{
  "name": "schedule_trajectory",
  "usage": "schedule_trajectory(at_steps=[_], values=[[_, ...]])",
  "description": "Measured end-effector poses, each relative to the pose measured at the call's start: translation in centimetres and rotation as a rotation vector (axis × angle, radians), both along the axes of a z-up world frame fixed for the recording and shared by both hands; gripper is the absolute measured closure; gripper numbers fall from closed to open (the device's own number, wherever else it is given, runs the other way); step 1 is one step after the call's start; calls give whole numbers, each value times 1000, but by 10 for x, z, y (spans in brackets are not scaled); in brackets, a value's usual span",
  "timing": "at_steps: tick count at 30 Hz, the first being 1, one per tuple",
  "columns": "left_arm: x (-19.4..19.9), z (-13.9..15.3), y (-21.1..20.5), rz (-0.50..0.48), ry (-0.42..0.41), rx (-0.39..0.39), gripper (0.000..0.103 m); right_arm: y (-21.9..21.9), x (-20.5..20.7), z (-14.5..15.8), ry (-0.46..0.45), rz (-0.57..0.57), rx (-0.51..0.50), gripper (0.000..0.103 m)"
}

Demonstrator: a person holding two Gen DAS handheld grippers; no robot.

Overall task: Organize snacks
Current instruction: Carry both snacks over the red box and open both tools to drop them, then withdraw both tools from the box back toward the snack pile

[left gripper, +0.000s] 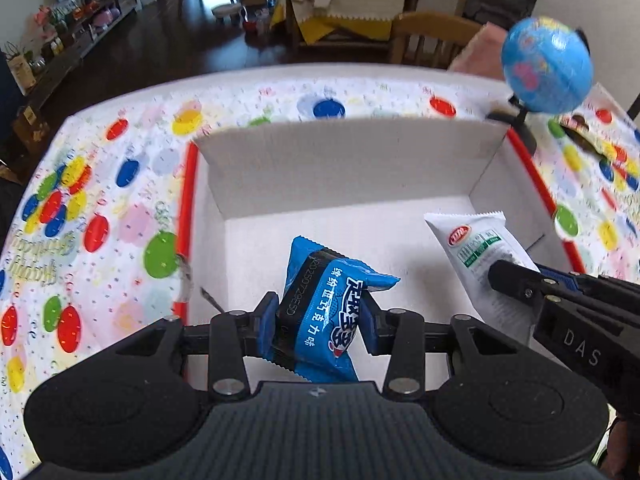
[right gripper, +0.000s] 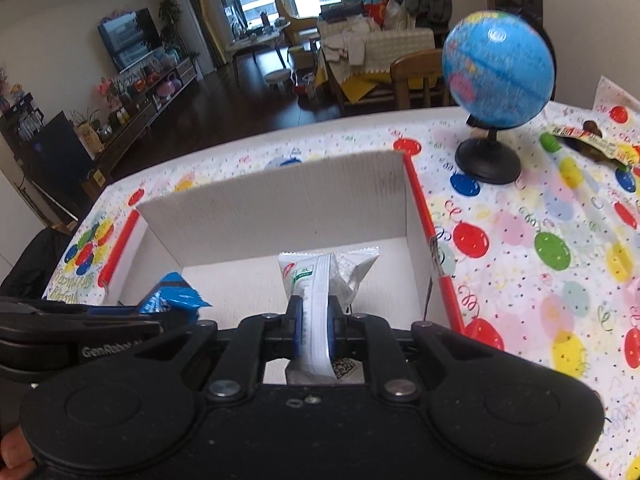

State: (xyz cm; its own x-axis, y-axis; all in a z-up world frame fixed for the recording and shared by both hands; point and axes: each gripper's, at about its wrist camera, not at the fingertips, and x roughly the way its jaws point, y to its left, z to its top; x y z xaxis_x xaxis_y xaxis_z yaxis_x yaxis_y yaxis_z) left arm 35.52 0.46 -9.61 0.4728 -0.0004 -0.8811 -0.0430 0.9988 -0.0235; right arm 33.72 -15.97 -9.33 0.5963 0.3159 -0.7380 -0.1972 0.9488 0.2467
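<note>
Left gripper has its fingers clamped on the blue snack packet, low centre of frame, above the white floor of the cardboard box. Right gripper pinches the white snack packet edge-on, just inside the box's near right. Bare floor runs ahead to the tall back wall. Red box edges flank the sides; the globe stands upper right on the balloon tablecloth.

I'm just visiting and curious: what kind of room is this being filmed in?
Most likely a home living and dining room: a television on a low cabinet, a wooden chair, and a globe on a party tablecloth.
</note>
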Motion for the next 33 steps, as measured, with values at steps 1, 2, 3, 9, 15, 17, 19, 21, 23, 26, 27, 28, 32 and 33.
schedule_trajectory(at_steps=[1,2,3,9,15,17,19,21,23,26,27,28,32,33], values=[[2,-3,-1,-1,12,6,61,0,0,-2,8,5,-2,93],[3,-6,-2,-2,21,10,61,1,0,-4,13,13,3,93],[5,-9,-2,-2,28,10,61,2,0,-6,21,19,1,93],[8,-15,-4,-9,49,7,59,-2,2,-14,53,20,3,89],[5,-10,-4,-19,36,-11,45,-5,2,-13,54,25,2,82],[2,-6,-3,-18,29,-16,45,-6,-1,-10,48,26,0,80],[-2,-2,-1,-18,20,-26,45,-8,-4,-7,44,22,-2,80],[-8,2,1,-20,6,-34,45,-8,-8,-2,36,18,0,77],[-14,7,2,-23,-8,-40,45,-9,-15,3,24,13,0,74],[-25,16,5,-28,-29,-46,44,-8,-26,12,7,8,3,72],[-29,20,5,-32,-38,-45,44,-7,-30,16,-2,8,4,71],[-33,23,6,-36,-47,-43,44,-6,-34,20,-10,8,4,70],[-51,37,10,-48,-79,-50,43,-2,-51,35,-49,10,2,65],[-55,40,12,-50,-87,-53,39,-1,-56,38,-58,11,4,63]])
